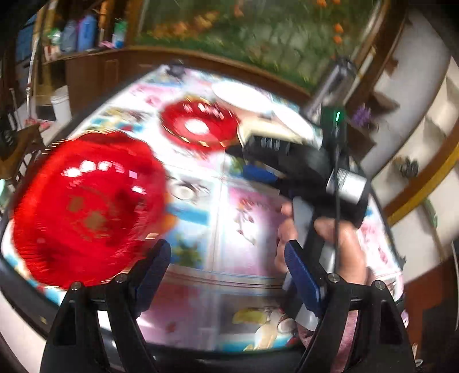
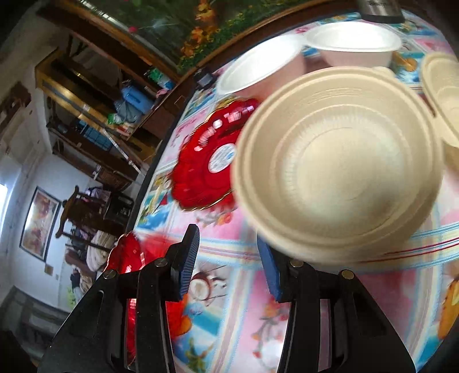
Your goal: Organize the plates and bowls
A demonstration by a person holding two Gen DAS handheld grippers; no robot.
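In the left wrist view my left gripper (image 1: 226, 272) is open; a red plate (image 1: 86, 206) is tilted at its left finger (image 1: 152, 272), blurred, contact unclear. A second red plate (image 1: 198, 126) with a white label lies farther back, a white bowl (image 1: 241, 91) behind it. The other gripper's body (image 1: 309, 160) is at right. In the right wrist view my right gripper (image 2: 226, 264) is open; a beige bowl (image 2: 338, 178) hovers tilted by its right finger (image 2: 271, 269). The labelled red plate (image 2: 206, 166) lies left, another red plate (image 2: 129, 255) behind the left finger.
Two white bowls (image 2: 258, 71) (image 2: 352, 43) stand at the table's far side, a beige bowl (image 2: 441, 86) at right. The table has a colourful patterned cloth (image 2: 229, 301). A dark cylinder (image 2: 378, 8) stands at the far edge. Wooden shelves (image 2: 86, 86) lie beyond.
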